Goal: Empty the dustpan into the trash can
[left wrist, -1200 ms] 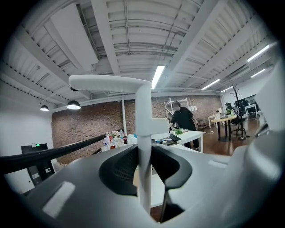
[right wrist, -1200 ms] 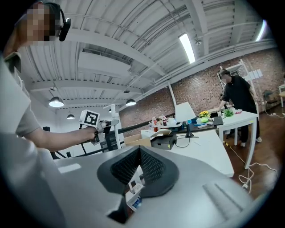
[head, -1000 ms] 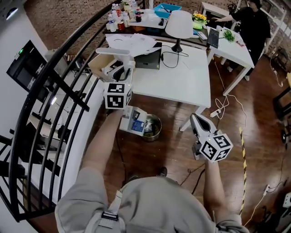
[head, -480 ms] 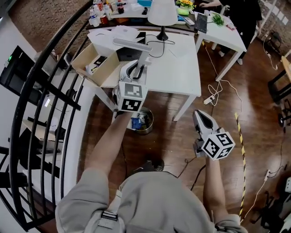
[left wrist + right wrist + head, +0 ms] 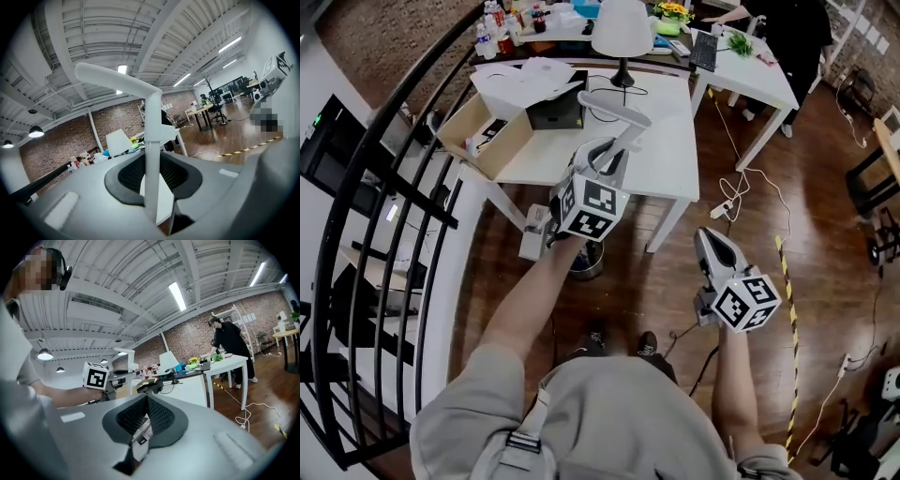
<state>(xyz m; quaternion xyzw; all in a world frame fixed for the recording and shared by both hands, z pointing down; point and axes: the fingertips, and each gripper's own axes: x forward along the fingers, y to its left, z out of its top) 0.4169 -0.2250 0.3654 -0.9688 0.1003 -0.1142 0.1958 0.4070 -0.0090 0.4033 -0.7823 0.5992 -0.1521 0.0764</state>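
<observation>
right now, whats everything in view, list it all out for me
tables: 2, white, one ahead, one upper right
dustpan: 1, white, held up at the near table's front
trash can: 1, metal, floor under the near table's front edge, mostly hidden
cardboard box: 1, brown, near table's left end
lamp: 1, white, near table's far side
bottles: several, mixed, top left
person: 1, in black, at the far table
power strip: 1, white, floor right of near table
railing: 1, black, left side
left gripper: 1, grey, shut on the dustpan's handle
right gripper: 1, grey, shut, empty, over the floor
</observation>
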